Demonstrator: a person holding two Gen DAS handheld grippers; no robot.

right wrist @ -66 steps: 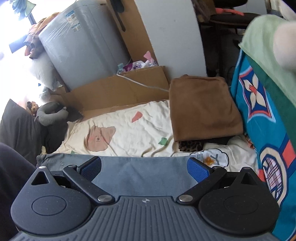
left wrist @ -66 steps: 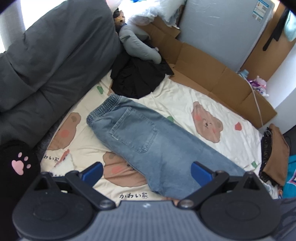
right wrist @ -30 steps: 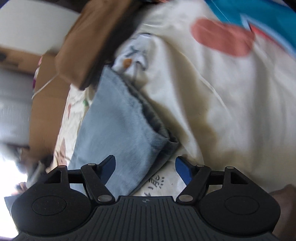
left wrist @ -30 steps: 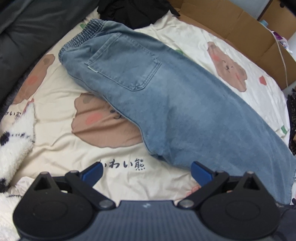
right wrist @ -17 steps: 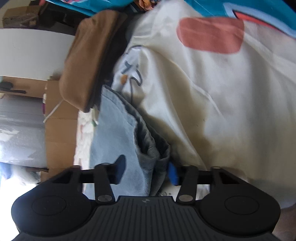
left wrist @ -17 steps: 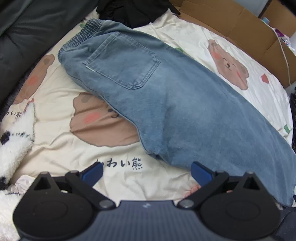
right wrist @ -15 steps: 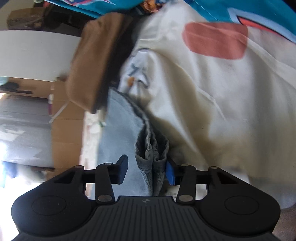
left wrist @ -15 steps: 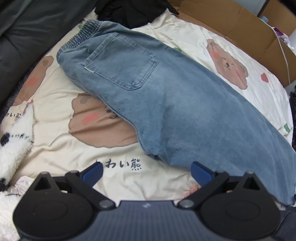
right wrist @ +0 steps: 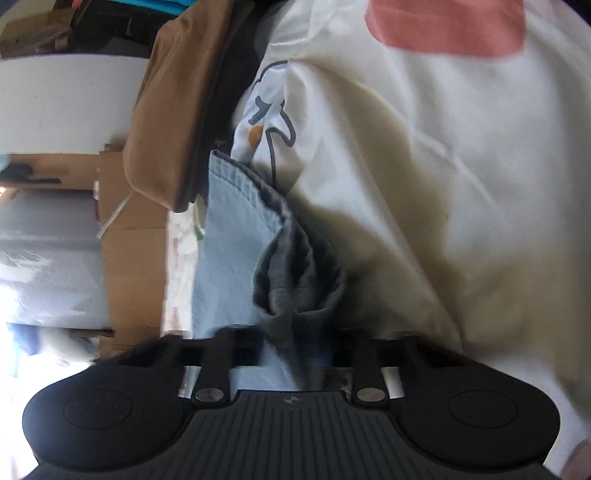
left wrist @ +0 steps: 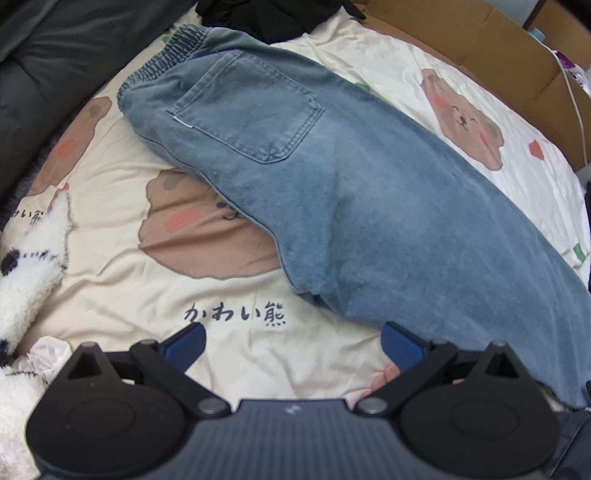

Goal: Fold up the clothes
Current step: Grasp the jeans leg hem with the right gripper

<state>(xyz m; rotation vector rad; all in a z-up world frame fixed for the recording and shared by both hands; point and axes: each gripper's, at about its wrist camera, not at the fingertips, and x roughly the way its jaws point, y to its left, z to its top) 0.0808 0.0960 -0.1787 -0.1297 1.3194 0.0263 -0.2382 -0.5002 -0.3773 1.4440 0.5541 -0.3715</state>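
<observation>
Light blue jeans (left wrist: 369,206) lie back-pocket up across a cream bear-print bed sheet (left wrist: 147,295), waistband at the far left, legs running right. My left gripper (left wrist: 293,343) hangs open just above the sheet beside the jeans' near edge, with nothing between its blue pads. In the right wrist view the leg hem (right wrist: 295,273) is bunched into folds between the fingers of my right gripper (right wrist: 297,347). Its jaws are closing and the denim is pinched between them. The pads are hidden by the cloth.
Cardboard (left wrist: 461,33) lines the far side of the bed. A dark grey duvet (left wrist: 44,55) and a black garment (left wrist: 266,14) sit at the far left. White fluffy fabric (left wrist: 26,258) lies near left. A folded brown cloth (right wrist: 173,110) lies beside the hem.
The right jaws have drawn together around the jeans' leg hem, gathering it into folds. The left gripper came down close over the jeans earlier and has since stayed put.
</observation>
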